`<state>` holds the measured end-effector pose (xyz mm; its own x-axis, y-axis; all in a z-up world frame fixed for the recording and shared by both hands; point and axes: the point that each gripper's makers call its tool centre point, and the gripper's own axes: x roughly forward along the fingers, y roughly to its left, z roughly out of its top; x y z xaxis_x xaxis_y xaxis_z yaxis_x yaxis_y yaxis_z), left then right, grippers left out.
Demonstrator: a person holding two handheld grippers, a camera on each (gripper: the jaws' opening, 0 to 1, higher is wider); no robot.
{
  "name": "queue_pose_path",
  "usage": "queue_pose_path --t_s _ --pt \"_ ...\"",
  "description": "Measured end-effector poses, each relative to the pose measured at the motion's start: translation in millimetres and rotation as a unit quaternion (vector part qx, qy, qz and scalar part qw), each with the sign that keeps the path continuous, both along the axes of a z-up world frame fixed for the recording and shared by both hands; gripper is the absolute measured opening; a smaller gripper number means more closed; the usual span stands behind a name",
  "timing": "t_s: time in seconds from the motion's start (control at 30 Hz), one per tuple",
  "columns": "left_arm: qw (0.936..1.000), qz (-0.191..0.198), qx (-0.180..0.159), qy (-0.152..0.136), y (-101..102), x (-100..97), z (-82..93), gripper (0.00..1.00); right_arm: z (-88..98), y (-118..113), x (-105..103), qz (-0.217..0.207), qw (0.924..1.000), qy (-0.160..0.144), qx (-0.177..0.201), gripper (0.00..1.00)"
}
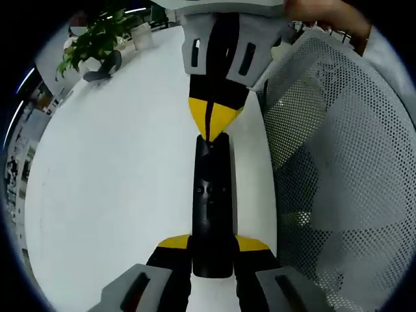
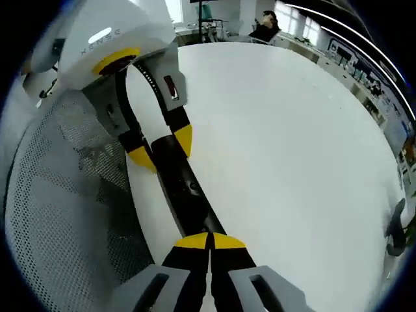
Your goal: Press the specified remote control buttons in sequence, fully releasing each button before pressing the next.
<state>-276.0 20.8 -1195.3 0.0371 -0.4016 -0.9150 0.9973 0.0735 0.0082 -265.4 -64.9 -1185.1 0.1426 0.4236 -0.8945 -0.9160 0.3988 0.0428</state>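
Your left gripper (image 1: 212, 250) clamps the remote (image 1: 212, 208) over the counter (image 1: 117, 195) edge, right gripper (image 2: 209, 242) jaws closed with tips on its top end; which presses are done I can't tell.

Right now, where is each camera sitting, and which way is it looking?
Left gripper view: rides the left gripper, looking along the slim black remote control toward the right gripper; a hand shows.
Right gripper view: rides the right gripper, facing back at the left gripper.
Shared: remote, white table, grey mesh chair.
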Motion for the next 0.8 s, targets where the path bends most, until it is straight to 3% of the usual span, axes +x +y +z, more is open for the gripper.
queue_pose_path --t_s 0.13,0.23,0.37,0.57,0.63,0.77,0.8 --pt "1.0 0.002 -0.009 0.0 -0.7 0.0 0.1 0.22 0.9 -1.0 -1.5 -0.002 0.9997 -0.01 0.023 0.0" --pt "1.0 0.001 -0.002 0.001 -2.1 0.2 -0.1 0.22 2.5 -0.6 -1.2 -0.017 0.9985 0.003 0.052 0.0" --pt "1.0 0.003 -0.005 0.003 -1.2 0.4 -0.1 0.22 2.6 0.8 -6.7 0.018 0.9993 -0.007 0.032 0.0" --pt "0.9999 0.007 -0.012 0.003 -1.5 0.1 -0.2 0.22 2.0 -1.4 -6.2 0.032 0.9992 -0.022 0.008 0.0" --pt "0.9999 0.008 -0.011 0.003 -1.6 0.0 -0.1 0.22 1.9 -7.4 -1.4 0.04 0.9983 -0.041 -0.013 0.0" --pt "0.9999 0.008 -0.011 0.004 -1.5 0.1 -0.2 0.22 1.8 -3.9 -5.4 0.032 0.9992 -0.02 0.013 0.0" --pt "0.9999 0.008 -0.012 0.004 -1.6 0.1 -0.1 0.22 1.4 -6.0 -3.4 0.038 0.9989 -0.028 0.006 0.0"
